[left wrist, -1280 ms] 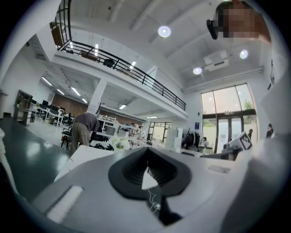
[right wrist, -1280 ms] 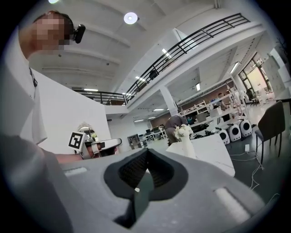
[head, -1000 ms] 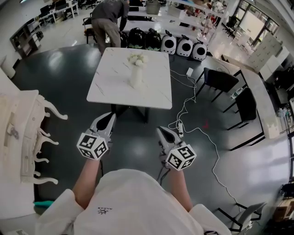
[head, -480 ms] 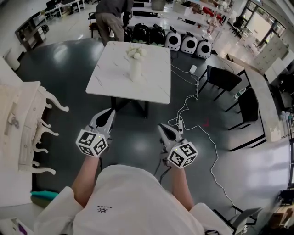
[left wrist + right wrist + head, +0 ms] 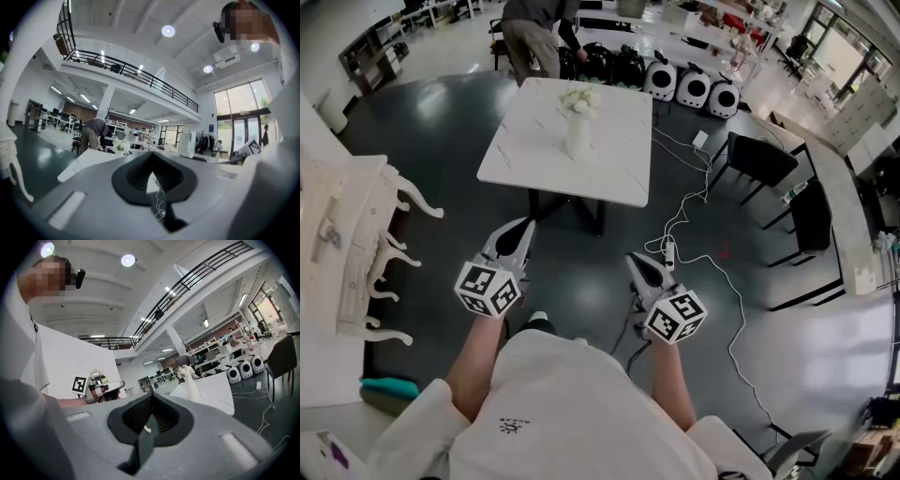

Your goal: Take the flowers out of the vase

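**2 closed grippers, and flowers sitting in the vase**

2 grippers are pointing out over the dark floor, and neither is holding anything. The left gripper (image 5: 525, 228) is keeping its jaws pressed together with nothing between them. The right gripper (image 5: 634, 260) is doing the same with its jaws.

Well apart from both, a white table (image 5: 614, 164) is standing ahead. A tall white vase (image 5: 578, 138) is standing upright on it, near the far edge. White flowers (image 5: 579, 100) are sticking up out of the vase's top. A person (image 5: 534, 28) is bending over behind the table.

Round white and black cases (image 5: 661, 80) are sitting in a row on the floor past the table. What is inside them is not showing.
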### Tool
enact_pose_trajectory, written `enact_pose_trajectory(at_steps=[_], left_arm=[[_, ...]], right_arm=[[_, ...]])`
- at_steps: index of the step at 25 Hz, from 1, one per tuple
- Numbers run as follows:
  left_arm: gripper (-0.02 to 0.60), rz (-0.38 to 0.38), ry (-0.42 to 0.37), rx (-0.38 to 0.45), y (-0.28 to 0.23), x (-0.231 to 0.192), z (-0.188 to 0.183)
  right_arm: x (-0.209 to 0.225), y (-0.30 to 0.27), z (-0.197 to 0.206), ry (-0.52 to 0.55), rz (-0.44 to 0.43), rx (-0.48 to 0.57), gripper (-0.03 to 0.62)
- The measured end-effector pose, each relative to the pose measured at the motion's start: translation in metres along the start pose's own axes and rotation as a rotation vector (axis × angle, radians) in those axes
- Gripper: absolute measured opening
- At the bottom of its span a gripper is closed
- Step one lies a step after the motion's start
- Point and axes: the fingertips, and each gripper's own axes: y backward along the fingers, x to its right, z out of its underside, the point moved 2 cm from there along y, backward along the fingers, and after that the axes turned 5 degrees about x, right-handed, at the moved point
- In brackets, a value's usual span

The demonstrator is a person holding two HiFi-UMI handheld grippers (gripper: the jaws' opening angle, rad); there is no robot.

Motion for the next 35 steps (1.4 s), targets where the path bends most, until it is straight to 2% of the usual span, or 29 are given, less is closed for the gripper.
enact_pose_trajectory(at_steps=[15, 26, 35], left_arm=[[-0.014, -0.003, 0.004, 0.019, -0.017, -0.024, 0.003], [-0.014, 0.033, 0.024, 0.013, -0.072, -0.086, 0.005], [-0.014, 0.065, -0.005, -0.025, -0.131, -0.139, -0.002]], right_arm=[[0.005, -0.028, 0.003, 0.006, -0.002, 0.002, 0.000], [0.035, -0.107, 0.000, 0.015, -0.004, -0.016, 0.000], [0.060, -0.170, -0.016, 0.014, 0.020, -0.005, 0.000]])
